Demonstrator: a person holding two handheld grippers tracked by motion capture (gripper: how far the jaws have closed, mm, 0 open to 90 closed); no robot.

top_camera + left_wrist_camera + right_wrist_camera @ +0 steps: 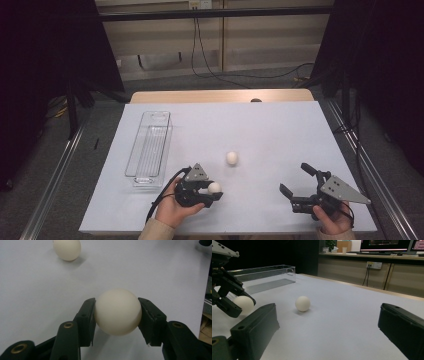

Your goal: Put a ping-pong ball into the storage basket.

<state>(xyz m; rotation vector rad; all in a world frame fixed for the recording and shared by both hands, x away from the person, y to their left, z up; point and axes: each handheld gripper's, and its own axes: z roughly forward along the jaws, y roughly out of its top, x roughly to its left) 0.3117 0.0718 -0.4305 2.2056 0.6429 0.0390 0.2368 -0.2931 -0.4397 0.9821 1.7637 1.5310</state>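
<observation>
Hidden or cut off: in my left gripper view the second egg (pixel 67 249) is cropped by the top edge, and the underside of the held egg (pixel 118 311) is lost in its own shadow. In my right gripper view my left gripper (pixel 235 305) runs off the left edge and covers part of the egg it holds. My forearms are cut off at the bottom of the high view.
Hard to make out: whether the held egg touches the white table cover (pixel 280 130) or hangs just above it; I cannot tell from any view.
Held egg, look: pale cream, smooth, matte, rounded, with no marks I can see.
Held egg, place: near the front edge of the table on my left side, at the tip of my left gripper (pixel 214 189), just in front of my left hand (pixel 172 210).
Second egg: same cream colour, lying free on the cover, near the held one and further from me, toward the table's middle.
Clear bin (pixel 149 150): long, transparent, ribbed floor, standing to the left of both eggs, apart from them.
My left claw: clamped on the held egg, one black pad pressed to each side of it.
My right claw: my right gripper (pixel 296 184) rests low at the front right in my right hand (pixel 334 220), jaws spread wide, nothing between them, well apart from both eggs.
</observation>
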